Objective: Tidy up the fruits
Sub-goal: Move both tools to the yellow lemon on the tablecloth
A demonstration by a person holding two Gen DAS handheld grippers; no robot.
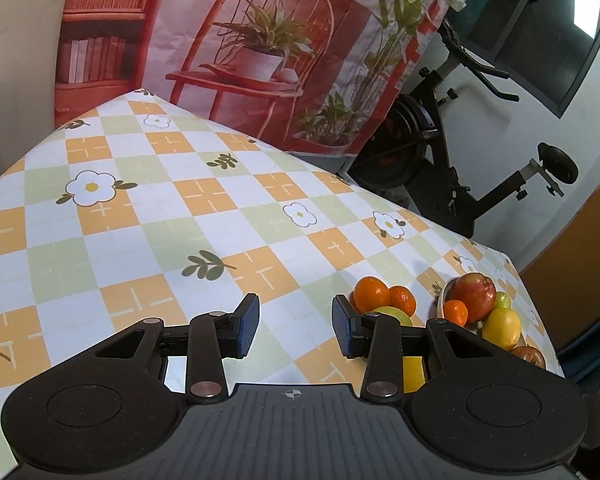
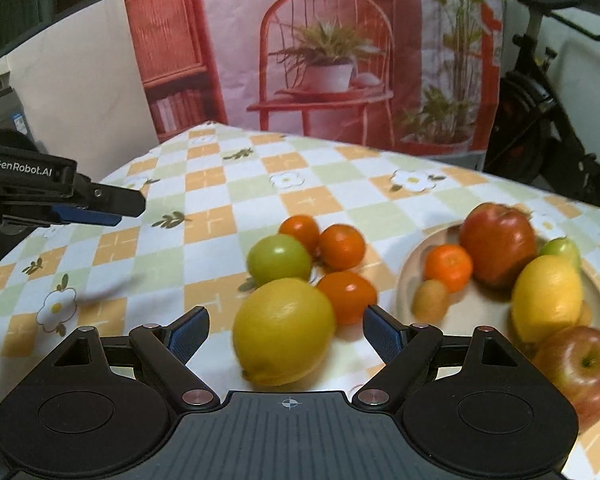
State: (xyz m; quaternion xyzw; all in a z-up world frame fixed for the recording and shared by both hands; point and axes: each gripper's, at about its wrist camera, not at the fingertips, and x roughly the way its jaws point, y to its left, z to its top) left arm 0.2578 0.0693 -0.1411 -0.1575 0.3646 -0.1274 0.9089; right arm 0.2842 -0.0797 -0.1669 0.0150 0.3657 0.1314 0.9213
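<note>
Fruits lie partly on the plate (image 2: 412, 264), partly loose on the tablecloth (image 2: 204, 264). The right gripper (image 2: 286, 334), jaws apart and empty, seems (the view is blurred) aimed at the loose lemon (image 2: 284, 332); next it must close around it. The left gripper (image 1: 296, 326) is apart, empty.

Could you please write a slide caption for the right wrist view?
Open right tool straddles a lemon beside loose fruit, with a filled plate to its right.

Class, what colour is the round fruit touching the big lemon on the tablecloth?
Green fruit; right wrist view.
</note>
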